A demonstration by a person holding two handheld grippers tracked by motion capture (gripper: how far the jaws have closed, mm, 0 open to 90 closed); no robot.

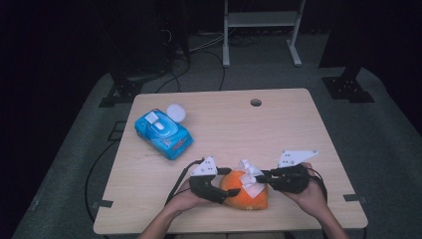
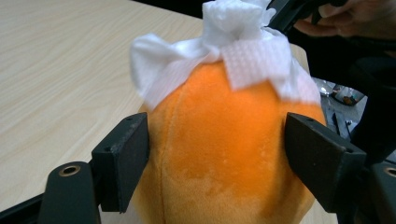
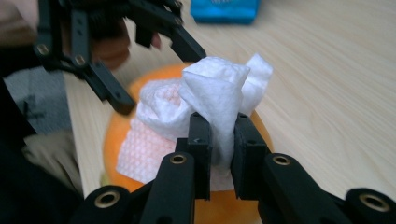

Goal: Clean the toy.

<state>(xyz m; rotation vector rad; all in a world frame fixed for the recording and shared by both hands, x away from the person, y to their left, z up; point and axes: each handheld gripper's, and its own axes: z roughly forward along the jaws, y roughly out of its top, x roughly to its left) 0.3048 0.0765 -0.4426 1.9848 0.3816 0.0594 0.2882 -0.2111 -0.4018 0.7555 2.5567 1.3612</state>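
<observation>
An orange plush ball point(image 1: 239, 195) rests near the table's front edge, with a crumpled white wipe point(image 1: 250, 174) lying on top of it. My left gripper point(image 1: 229, 182) comes in from the left, and its pads press on both sides of the plush ball point(image 2: 224, 154). From the right, my right gripper point(image 1: 260, 175) is shut on a bunched fold of the wipe point(image 3: 215, 93); its jaws point(image 3: 222, 149) pinch the fold just above the plush ball. The wipe point(image 2: 243, 51) drapes over the top of the ball.
A blue pack of wipes point(image 1: 163, 132) lies at the left rear of the wooden table point(image 1: 298, 129), with a round white lid point(image 1: 176, 112) beside it. A cable hole point(image 1: 256, 102) sits near the far edge. Black cables trail from both grippers.
</observation>
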